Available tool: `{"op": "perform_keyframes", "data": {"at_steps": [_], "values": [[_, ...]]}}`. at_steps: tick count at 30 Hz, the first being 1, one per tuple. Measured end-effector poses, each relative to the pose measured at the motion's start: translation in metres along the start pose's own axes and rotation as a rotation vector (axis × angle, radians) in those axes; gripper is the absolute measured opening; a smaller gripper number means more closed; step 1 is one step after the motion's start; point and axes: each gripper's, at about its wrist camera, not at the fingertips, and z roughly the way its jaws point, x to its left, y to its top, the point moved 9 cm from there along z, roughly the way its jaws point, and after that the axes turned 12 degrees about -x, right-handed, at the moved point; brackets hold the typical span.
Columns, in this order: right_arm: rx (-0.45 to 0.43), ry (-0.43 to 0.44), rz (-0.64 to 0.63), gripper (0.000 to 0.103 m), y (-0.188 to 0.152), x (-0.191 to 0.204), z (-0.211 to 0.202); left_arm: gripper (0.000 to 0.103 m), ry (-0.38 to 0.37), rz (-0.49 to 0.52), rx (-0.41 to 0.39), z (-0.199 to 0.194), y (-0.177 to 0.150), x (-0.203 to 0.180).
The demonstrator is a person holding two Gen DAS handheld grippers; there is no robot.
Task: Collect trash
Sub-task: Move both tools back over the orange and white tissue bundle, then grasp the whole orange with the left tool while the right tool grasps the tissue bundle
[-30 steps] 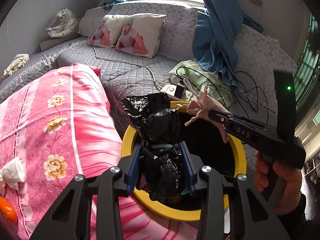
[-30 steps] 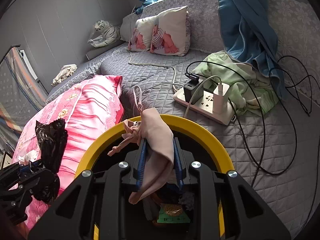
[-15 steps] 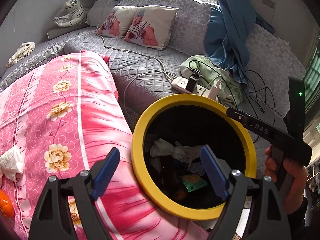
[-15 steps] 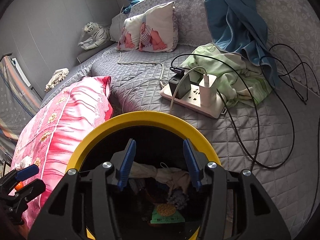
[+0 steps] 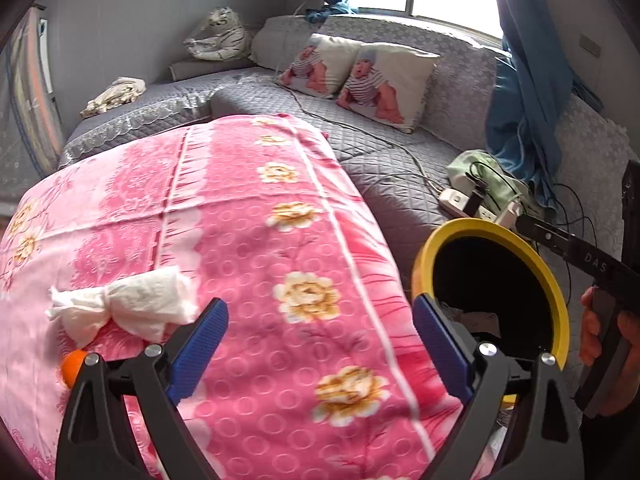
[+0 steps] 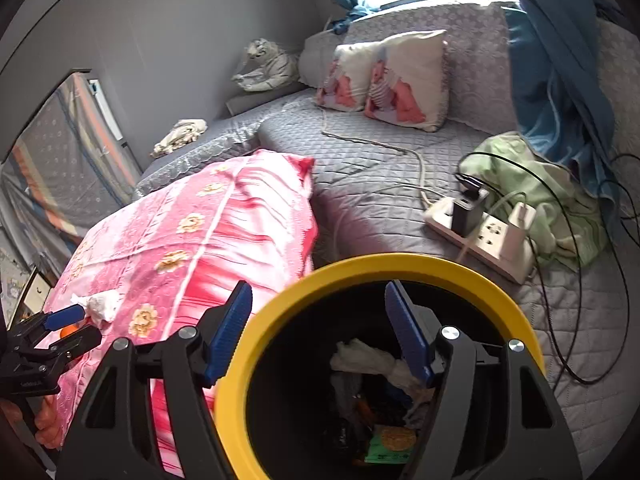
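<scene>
My left gripper point(image 5: 318, 312) hovers over the pink flowered quilt point(image 5: 240, 220); its jaws are opening, with nothing between them. A crumpled white tissue point(image 5: 128, 308) lies on the quilt just left of the left fingertip, and a small orange object point(image 5: 74, 362) sits below it. The yellow-rimmed bin point(image 6: 400, 264) stands at the quilt's right edge, with tissue point(image 6: 372, 360) and a green wrapper point(image 6: 388, 444) inside. My right gripper point(image 6: 318, 294) hangs over the bin's near-left rim with its jaws opening and empty. From the right wrist, the left gripper point(image 6: 68, 322) shows beside the tissue point(image 6: 100, 304).
A white power strip point(image 6: 480, 236) with chargers and black cables lies on the grey quilted bed behind the bin, next to a green cloth point(image 6: 560, 200). Two printed pillows point(image 5: 384, 80), a blue curtain point(image 5: 528, 100) and a plush tiger point(image 5: 216, 40) are further back.
The left gripper let go of the black bag, opened wide and swung left from the bin to above the quilt near the tissue. The right gripper released the pink rag and opened.
</scene>
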Motion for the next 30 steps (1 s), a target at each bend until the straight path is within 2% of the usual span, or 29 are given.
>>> {"op": "perform_keyframes", "data": {"at_steps": [9,18,23,30], "values": [[0.014,0.212,-0.162,0.068,0.013,0.129,0.024,0.090,0.141,-0.124,-0.036,-0.043,-0.012,0.107],[0.096,0.427,-0.324,0.069,-0.010,0.240,0.051,0.090,0.217,-0.207,-0.003,-0.061,-0.046,0.166],[0.151,0.485,-0.393,0.069,-0.033,0.277,0.064,0.090,0.232,-0.246,0.025,-0.055,-0.061,0.183],[0.220,0.489,-0.458,0.069,-0.059,0.303,0.095,0.090,0.211,-0.279,0.036,-0.045,-0.067,0.189]]}}
